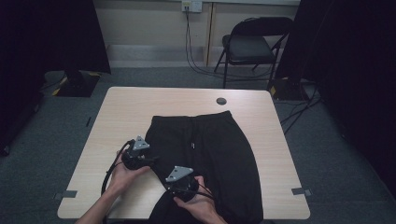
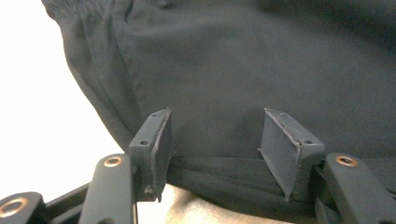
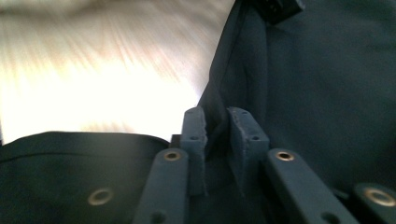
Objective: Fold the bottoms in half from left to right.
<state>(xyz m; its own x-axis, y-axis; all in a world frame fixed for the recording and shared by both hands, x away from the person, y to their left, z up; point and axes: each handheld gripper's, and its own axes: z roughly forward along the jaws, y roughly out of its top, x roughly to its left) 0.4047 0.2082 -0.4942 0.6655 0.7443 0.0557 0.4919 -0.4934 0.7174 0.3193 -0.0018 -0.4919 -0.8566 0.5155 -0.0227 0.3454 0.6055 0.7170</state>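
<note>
Right gripper (image 1: 173, 183) sits nearest, at 6 o'clock on the table (image 1: 126, 107), held in the person's right hand (image 1: 198, 205); its jaws are nearly closed and pinch a fold of the black trousers (image 1: 210, 154) along their left edge, seen in the right gripper view as cloth (image 3: 327, 93) bunched between the pads (image 3: 196, 135). Likely grip is there to lift or fold that edge over. Right gripper view is motion-blurred on the tabletop (image 3: 93, 70), so exact fold depth is hard to tell. Just beyond, toward 8 o'clock, left gripper (image 1: 148, 161) is held by the left hand (image 1: 122, 176) right at the garment's left side; jaws stand wide apart, nothing between them. In the left gripper view the pads (image 2: 161, 144) straddle the fabric's hem (image 2: 219, 172) with the trousers (image 2: 233, 65) spread ahead, so it looks lined up to take a second hold on the same edge, not yet closed. Trousers lie flat mid-table, waistband (image 1: 191, 117) toward 12 o'clock, legs running off the near edge at 6 o'clock. Drawstring tip (image 1: 192, 145) shows pale on the front. Farther off at 12 o'clock, a small dark cable grommet (image 1: 221, 101) sits in the tabletop, apart from the waistband. Beyond the table a folding chair (image 1: 252, 46) stands by the wall.
</note>
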